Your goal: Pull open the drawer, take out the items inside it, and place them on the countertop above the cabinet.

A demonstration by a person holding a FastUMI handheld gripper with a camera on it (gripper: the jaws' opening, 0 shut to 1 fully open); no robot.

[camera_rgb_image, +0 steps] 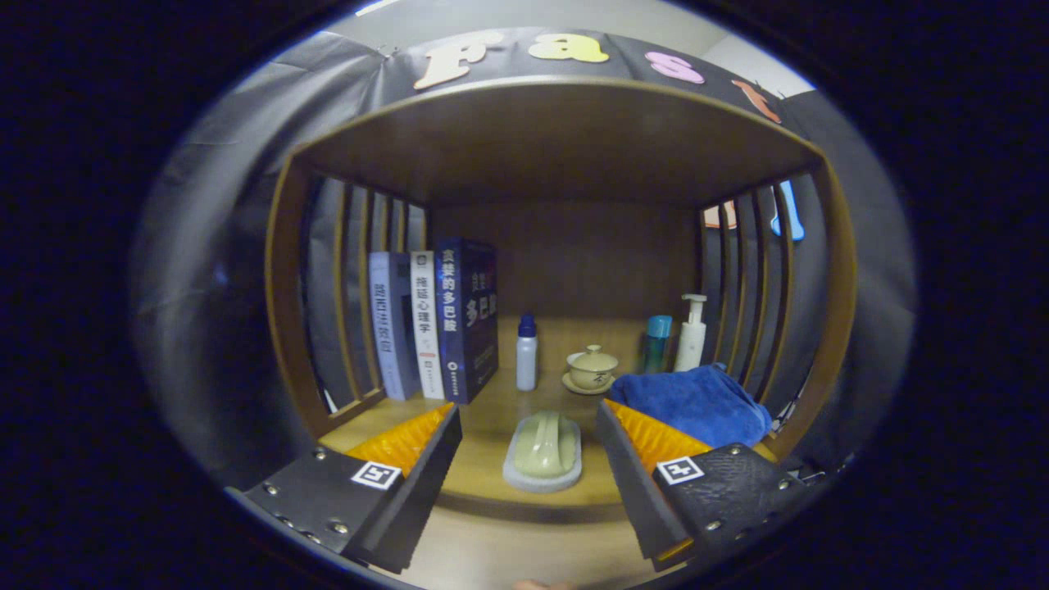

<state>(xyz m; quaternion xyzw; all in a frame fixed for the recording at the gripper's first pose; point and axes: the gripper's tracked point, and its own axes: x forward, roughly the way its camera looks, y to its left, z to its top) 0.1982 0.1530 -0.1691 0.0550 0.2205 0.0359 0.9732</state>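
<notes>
Gripper [529, 426] is spread wide, holding nothing; its two fingers [410, 471] reach fwd w/ a broad gap between them. In that gap, just ahead of the fingers, a pale green brush w/ a whitish base [542, 452] lies flat on the wooden countertop [483, 475], near its front edge.

The countertop sits inside a wooden shelf unit [565, 139] w/ slatted sides and a solid back panel. At left, beyond the left finger, three books [434, 324] stand upright, spines facing out. Mid-shelf: a small white bottle w/ dark blue cap [526, 352], then just right of it a cream lidded teacup on a saucer [591, 369]. Further right, toward the back, a teal bottle [656, 340] and a white pump bottle [691, 332] stand next to each other. A folded blue towel [697, 401] lies in front of those two, just beyond the right finger.

Can't tell where the drawer is from here.
</notes>
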